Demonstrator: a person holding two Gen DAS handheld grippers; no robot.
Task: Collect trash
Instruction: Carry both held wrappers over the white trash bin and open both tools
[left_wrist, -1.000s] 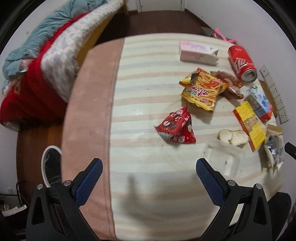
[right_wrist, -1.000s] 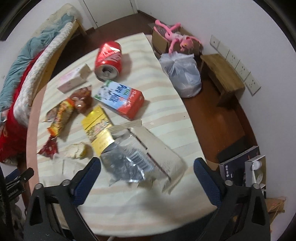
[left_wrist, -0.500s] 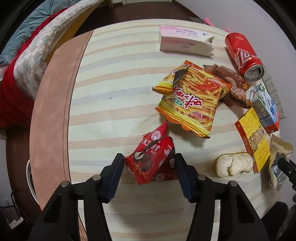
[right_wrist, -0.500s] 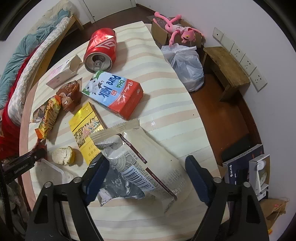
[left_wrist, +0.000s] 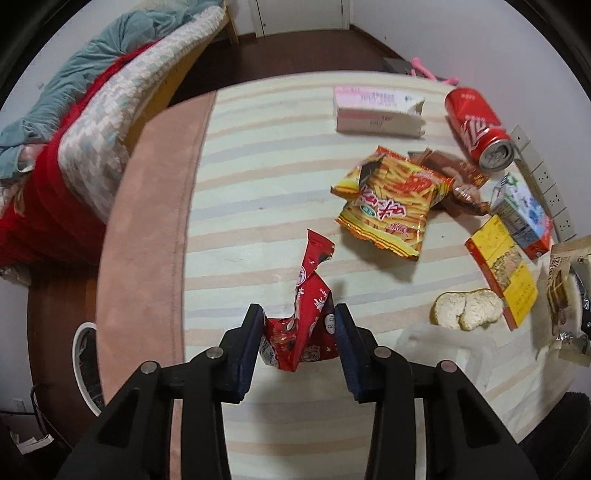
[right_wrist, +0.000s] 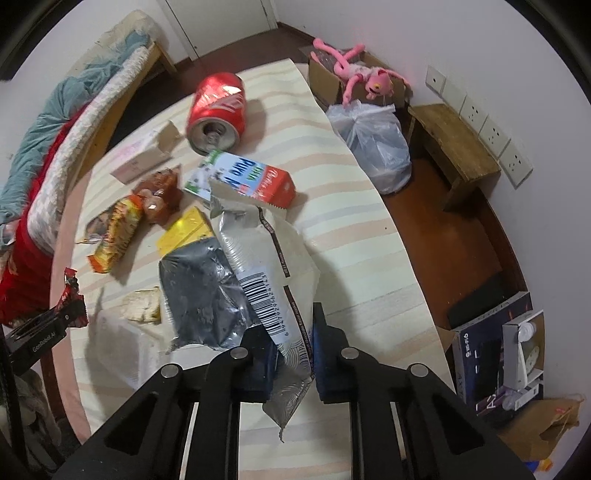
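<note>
My left gripper (left_wrist: 299, 325) is shut on a crumpled red snack wrapper (left_wrist: 308, 310) and holds it above the striped table (left_wrist: 258, 184). My right gripper (right_wrist: 293, 343) is shut on a silver and white snack bag (right_wrist: 255, 266) with a barcode, lifted off the table. On the table lie a yellow fries bag (left_wrist: 391, 203), a red cola can (left_wrist: 478, 127), a pink and white carton (left_wrist: 376, 110), a milk carton (right_wrist: 243, 179), a yellow box (left_wrist: 502, 269), a brown wrapper (left_wrist: 458, 173) and a piece of bread (left_wrist: 465, 308).
A white bin rim (left_wrist: 83, 365) shows on the floor left of the table. A clear plastic tray (left_wrist: 443, 350) lies near the bread. A tied plastic bag (right_wrist: 376, 144), a wooden stool (right_wrist: 454, 147) and boxes (right_wrist: 498, 354) stand on the floor to the right. A bed (left_wrist: 74, 129) is at left.
Both grippers went from open to shut. The left closed on the red wrapper and lifted it; the right closed on the silver bag and raised it off the table.
</note>
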